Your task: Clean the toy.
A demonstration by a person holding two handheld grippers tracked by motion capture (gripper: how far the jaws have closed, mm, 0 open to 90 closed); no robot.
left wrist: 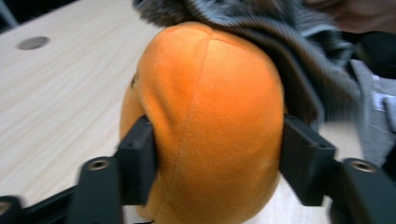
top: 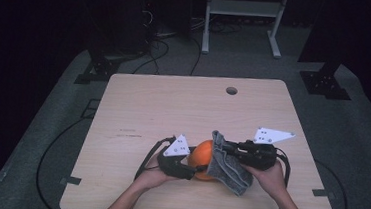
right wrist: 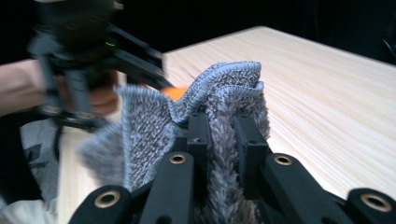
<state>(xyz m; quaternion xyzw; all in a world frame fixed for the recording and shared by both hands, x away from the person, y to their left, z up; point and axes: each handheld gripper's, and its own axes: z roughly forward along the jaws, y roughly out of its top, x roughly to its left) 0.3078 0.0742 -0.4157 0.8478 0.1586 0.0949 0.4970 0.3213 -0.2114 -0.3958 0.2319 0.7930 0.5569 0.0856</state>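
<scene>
An orange plush ball (top: 201,157) rests on the wooden table (top: 173,103) near its front edge. My left gripper (top: 188,171) is shut on it; in the left gripper view the two black jaws press into the sides of the orange plush ball (left wrist: 210,121). A grey knitted cloth (top: 231,169) drapes over the ball's right side. My right gripper (top: 226,150) is shut on a fold of it. In the right gripper view the jaws pinch the fuzzy grey cloth (right wrist: 149,130), with the left gripper (right wrist: 84,60) and a sliver of orange (right wrist: 177,92) behind it.
A round cable hole (top: 231,90) sits near the table's far edge. Bare wood stretches ahead and to the left of the hands. Beyond the table stand a white metal frame (top: 243,9), dark stand bases and cables on grey carpet.
</scene>
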